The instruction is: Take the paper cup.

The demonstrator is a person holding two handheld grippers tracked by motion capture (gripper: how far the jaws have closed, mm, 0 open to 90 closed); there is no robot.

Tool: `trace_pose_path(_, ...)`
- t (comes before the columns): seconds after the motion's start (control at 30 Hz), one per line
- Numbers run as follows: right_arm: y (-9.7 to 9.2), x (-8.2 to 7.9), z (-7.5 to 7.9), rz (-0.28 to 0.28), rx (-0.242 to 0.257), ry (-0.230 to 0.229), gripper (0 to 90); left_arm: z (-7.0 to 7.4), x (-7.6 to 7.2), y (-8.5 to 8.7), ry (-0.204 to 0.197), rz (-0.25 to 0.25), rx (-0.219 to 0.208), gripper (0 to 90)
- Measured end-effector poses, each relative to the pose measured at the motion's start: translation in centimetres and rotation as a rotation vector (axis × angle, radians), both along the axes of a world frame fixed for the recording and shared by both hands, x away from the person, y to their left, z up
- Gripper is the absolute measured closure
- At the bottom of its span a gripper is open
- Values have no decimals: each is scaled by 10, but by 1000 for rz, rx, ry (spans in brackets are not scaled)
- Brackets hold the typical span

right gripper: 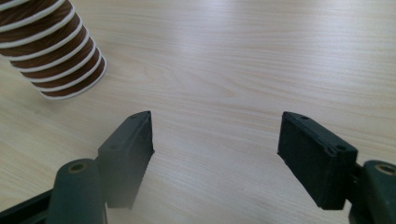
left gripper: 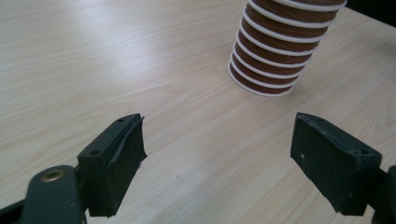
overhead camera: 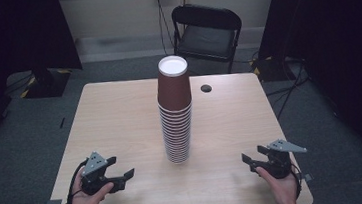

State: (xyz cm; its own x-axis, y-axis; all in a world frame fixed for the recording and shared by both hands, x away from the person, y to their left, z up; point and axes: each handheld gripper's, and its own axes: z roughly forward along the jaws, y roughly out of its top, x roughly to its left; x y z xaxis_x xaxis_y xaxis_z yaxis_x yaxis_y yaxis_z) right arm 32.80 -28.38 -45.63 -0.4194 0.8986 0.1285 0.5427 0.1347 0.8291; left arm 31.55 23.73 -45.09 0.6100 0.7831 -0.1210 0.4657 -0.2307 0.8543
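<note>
**Cup stack upright, both grippers apart from it**

High view: a tall stack of brown cups (overhead camera: 175, 113) stands upside down at the middle of the table (overhead camera: 120, 118), white base on top. The left gripper (overhead camera: 126, 176) is held low over the near edge, well left of the stack and nearer the person. The right gripper (overhead camera: 249, 158) is held well right of the stack, also at the near edge. Both point inward toward the stack; neither touches it. A black chair (overhead camera: 206, 34) stands beyond the stack, past the far edge.

Left gripper view: the jaws stand wide apart with bare table between them, holding nothing. The stack's lower rims (left gripper: 275, 56) sit ahead, upper right.

Right gripper view: the jaws gape wide, nothing between them. The stack (right gripper: 53, 51) sits ahead, upper left.
</note>
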Motion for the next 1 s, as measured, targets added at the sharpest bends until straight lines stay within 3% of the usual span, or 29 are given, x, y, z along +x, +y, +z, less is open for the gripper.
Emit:
trace_pose_path(0.2, -3, 3, -3, 5, 13, 27, 274, -6, 3, 0, 38, 34, -4, 180)
trace_pose_path(0.43, 1, 6, -6, 36, 10, 49, 274, 0, 1, -5, 2, 13, -4, 159)
trace_pose_path(0.53, 2, 4, -3, 33, 10, 31, 274, 3, -5, -5, -13, -5, -5, 158)
trace_pose_path(0.73, 3, -1, -1, 38, 0, 27, 274, 16, -11, -10, -119, -51, -3, 202)
trace_pose_path(0.8, 2, -1, -1, 40, -7, 23, 274, 17, -11, -12, -153, -71, -26, 201)
trace_pose_path(0.83, 1, 0, -1, 38, -5, 24, 274, 18, -12, -17, -172, -82, 0, 200)
trace_pose_path(0.87, 1, 0, -1, 38, -5, 24, 274, 18, -12, -17, -172, -82, 0, 218)
trace_pose_path(0.93, 0, 2, -3, 37, 1, 26, 261, 20, -11, -19, -128, -97, 10, 230)
trace_pose_path(1.0, 1, 3, -3, 45, 3, 32, 262, 22, -12, -21, -124, -98, 2, 225)
